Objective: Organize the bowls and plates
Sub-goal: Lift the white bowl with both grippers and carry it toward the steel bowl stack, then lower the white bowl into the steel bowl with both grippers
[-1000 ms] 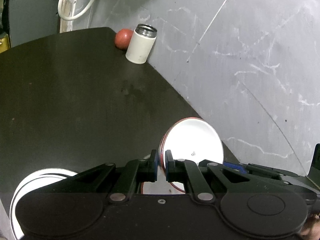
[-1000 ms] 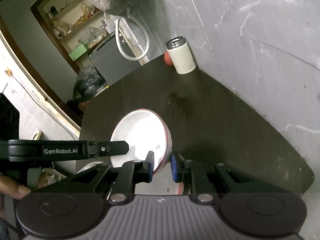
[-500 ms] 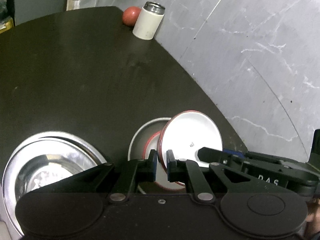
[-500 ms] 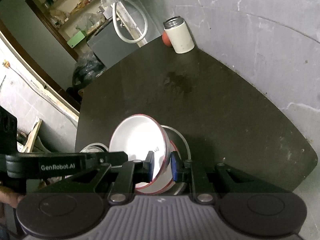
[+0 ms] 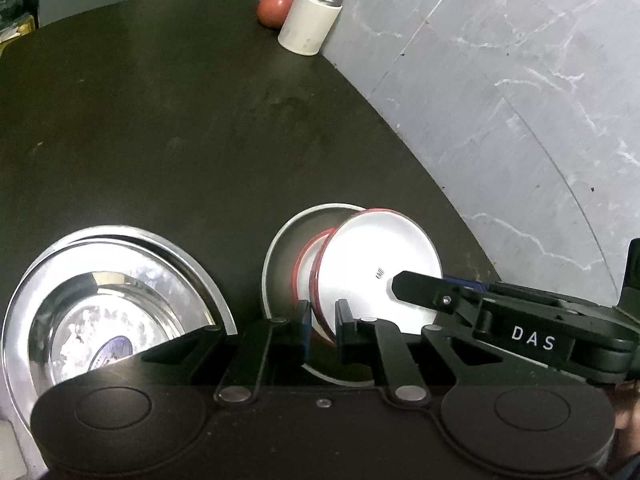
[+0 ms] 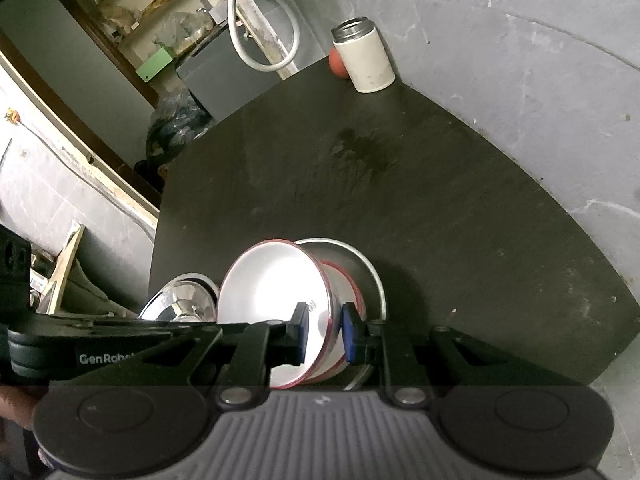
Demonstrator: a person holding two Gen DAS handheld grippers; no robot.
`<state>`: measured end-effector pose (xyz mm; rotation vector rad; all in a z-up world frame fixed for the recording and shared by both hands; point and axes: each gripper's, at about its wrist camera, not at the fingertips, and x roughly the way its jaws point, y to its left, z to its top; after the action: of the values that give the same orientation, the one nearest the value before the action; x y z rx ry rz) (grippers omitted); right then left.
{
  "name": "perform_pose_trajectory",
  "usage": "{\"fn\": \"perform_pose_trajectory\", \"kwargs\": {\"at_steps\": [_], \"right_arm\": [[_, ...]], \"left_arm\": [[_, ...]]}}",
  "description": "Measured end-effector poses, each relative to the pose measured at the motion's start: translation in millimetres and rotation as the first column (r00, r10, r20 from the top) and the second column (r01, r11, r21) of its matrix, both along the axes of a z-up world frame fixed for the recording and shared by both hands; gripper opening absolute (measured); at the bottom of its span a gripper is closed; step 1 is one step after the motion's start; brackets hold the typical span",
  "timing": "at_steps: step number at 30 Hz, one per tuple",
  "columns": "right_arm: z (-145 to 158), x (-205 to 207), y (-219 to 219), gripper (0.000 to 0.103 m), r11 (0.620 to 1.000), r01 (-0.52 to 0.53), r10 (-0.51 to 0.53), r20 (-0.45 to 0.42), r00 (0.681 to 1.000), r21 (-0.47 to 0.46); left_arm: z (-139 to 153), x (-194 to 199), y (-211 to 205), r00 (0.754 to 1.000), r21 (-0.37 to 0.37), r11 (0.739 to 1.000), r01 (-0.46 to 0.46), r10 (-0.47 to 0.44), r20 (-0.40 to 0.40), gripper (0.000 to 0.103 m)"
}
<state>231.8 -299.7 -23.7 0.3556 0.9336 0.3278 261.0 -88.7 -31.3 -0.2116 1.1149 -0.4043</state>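
Both tools pinch the rim of one white bowl (image 5: 376, 268): left tool (image 5: 322, 322) and right tool (image 6: 324, 334) on opposite sides. The bowl tilts inside a steel bowl (image 5: 280, 256) on the desk (image 5: 160, 120), beside steel plates (image 5: 100, 292).

Two white enamel bowls with red rims: one tilted bowl (image 5: 372, 264) at the lower middle of the frame, and a second bowl (image 5: 310, 256) nested just behind it. One steel bowl (image 5: 280, 264) holds both. Two steel plates (image 5: 120, 280), stacked, sit at lower left. One white flask (image 5: 310, 20) and one red ball (image 5: 274, 8) stand at the top middle. Two grippers: the left gripper (image 5: 322, 320) and the right gripper (image 6: 323, 330). One dark counter (image 5: 160, 120) carries all.
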Motion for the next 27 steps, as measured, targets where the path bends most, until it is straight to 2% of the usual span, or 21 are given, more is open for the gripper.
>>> {"fn": "perform_pose_trajectory", "kwargs": {"at_steps": [27], "right_arm": [[-3.6, 18.3, 7.4, 0.025, 0.998, -0.052, 0.050, -0.046, 0.998, -0.026]], "left_arm": [[-7.7, 3.9, 4.8, 0.996, -0.037, 0.997, -0.065, 0.063, -0.061, 0.016]]}}
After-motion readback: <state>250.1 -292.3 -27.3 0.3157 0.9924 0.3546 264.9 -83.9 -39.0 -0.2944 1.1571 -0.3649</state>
